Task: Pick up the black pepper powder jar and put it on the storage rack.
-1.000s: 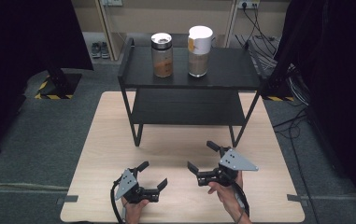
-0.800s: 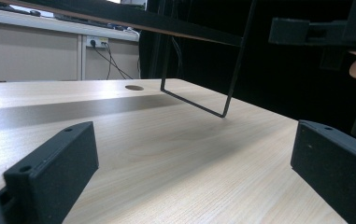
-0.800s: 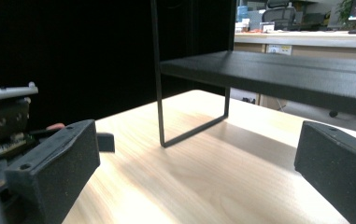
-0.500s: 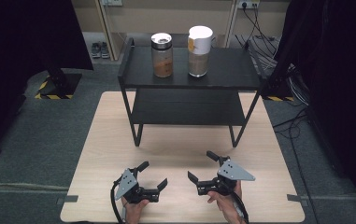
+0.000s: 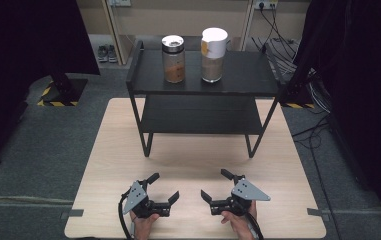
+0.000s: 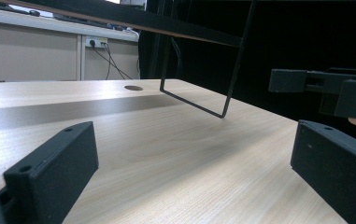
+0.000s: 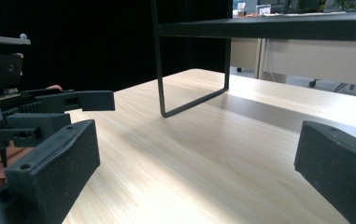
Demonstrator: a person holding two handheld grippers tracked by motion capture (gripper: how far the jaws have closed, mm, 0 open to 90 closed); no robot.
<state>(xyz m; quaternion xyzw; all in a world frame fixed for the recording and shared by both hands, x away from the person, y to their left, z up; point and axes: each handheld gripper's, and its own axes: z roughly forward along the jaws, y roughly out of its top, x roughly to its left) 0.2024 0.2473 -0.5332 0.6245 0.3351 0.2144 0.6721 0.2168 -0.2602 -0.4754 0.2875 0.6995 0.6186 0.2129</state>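
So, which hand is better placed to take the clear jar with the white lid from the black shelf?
Probably the right: the white-lidded clear jar stands right of centre on the black metal shelf, more in line with the right tongs, which are open and empty.

Table (image 5: 128, 145) is pale wood with a fine grain, and the two-tier shelf (image 5: 238, 75) at 12 o'clock is all black. On it, the left jar (image 5: 173, 59) is clear with brown stuff inside and a silvery lid, and the right jar (image 5: 213, 49) has a white top over brownish contents. Both grippers (image 5: 162, 188) (image 5: 216, 186) at 6 o'clock are black with grey plates, the floor (image 5: 53, 135) is grey carpet, and there's yellow-black hazard tape (image 5: 48, 97) at 10 o'clock.
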